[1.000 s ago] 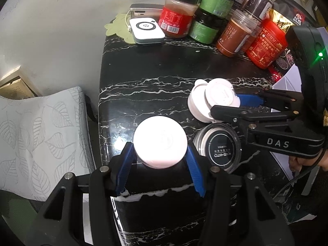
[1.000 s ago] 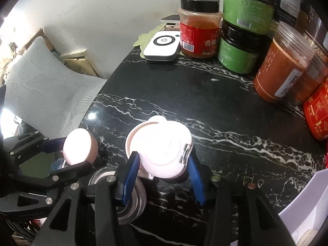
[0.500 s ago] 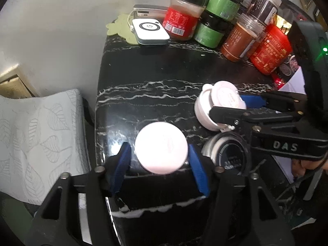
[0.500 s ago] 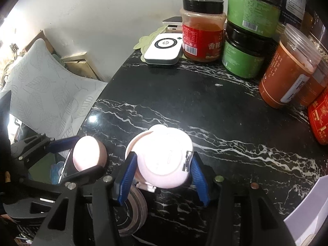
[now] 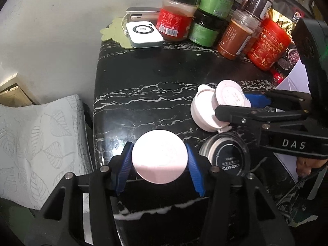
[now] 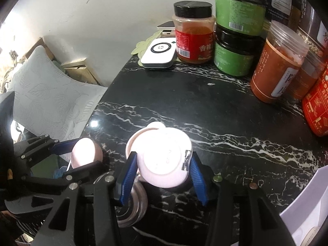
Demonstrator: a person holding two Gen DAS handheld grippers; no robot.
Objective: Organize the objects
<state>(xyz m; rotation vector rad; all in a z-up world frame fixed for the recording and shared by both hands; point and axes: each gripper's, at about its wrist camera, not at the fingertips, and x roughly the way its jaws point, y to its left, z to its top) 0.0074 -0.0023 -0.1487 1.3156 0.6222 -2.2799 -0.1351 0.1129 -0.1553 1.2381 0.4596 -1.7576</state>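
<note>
My left gripper point(image 5: 160, 164) is shut on a round pink-white container point(image 5: 159, 159), held above the near edge of the black marble table point(image 5: 155, 75). It shows in the right wrist view point(image 6: 86, 152) at the left. My right gripper point(image 6: 163, 170) is shut on a white flip-lid case point(image 6: 164, 160), its lid open behind it. In the left wrist view the case point(image 5: 217, 106) sits at the right, between the blue pads point(image 5: 256, 99). A round black-and-silver tin point(image 5: 225, 156) lies on the table between both grippers.
Several jars stand at the back: a red-labelled jar point(image 6: 193, 32), stacked green-labelled jars point(image 6: 237, 34), an orange jar point(image 6: 276, 61). A white charger puck point(image 5: 144, 33) lies on a green mat. A white box point(image 6: 307, 211) is at the right. A leaf-patterned cushion point(image 5: 39, 143) lies left of the table.
Both grippers have risen and drawn back slightly with their containers; the table and jars look smaller. Both grips stay the same.
</note>
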